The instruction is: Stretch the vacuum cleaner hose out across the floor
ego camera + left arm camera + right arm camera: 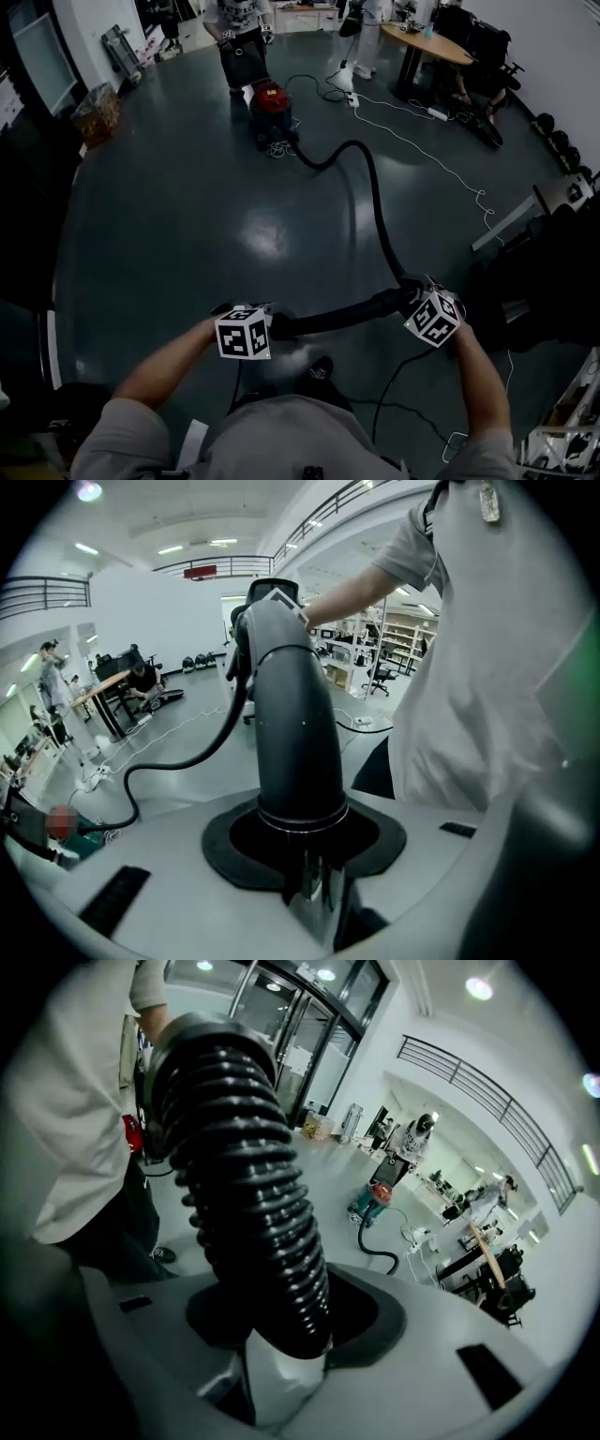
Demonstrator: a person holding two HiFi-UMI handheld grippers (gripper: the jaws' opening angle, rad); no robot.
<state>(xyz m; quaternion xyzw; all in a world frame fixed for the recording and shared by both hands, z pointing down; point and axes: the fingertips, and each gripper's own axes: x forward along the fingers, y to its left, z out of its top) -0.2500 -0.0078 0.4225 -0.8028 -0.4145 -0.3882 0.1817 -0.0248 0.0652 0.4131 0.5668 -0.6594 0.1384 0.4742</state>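
Note:
The red vacuum cleaner [269,101] stands far off on the dark floor. Its black hose [373,202] curves from it toward me, then bends left between my hands. My left gripper [277,326] is shut on the hose's smooth rigid end tube [295,733], which rises from between the jaws. My right gripper [412,298] is shut on the ribbed part of the hose [248,1185], about a forearm's length along from the left one. The stretch between the grippers hangs above the floor. In the right gripper view the vacuum cleaner [382,1194] shows small in the distance.
A person [240,28] stands just behind the vacuum cleaner. White cables [427,150] trail over the floor at the right, toward a round table [427,42]. A black cable [398,370] lies by my feet. Shelving [562,436] fills the lower right corner, a box [97,112] stands at the left.

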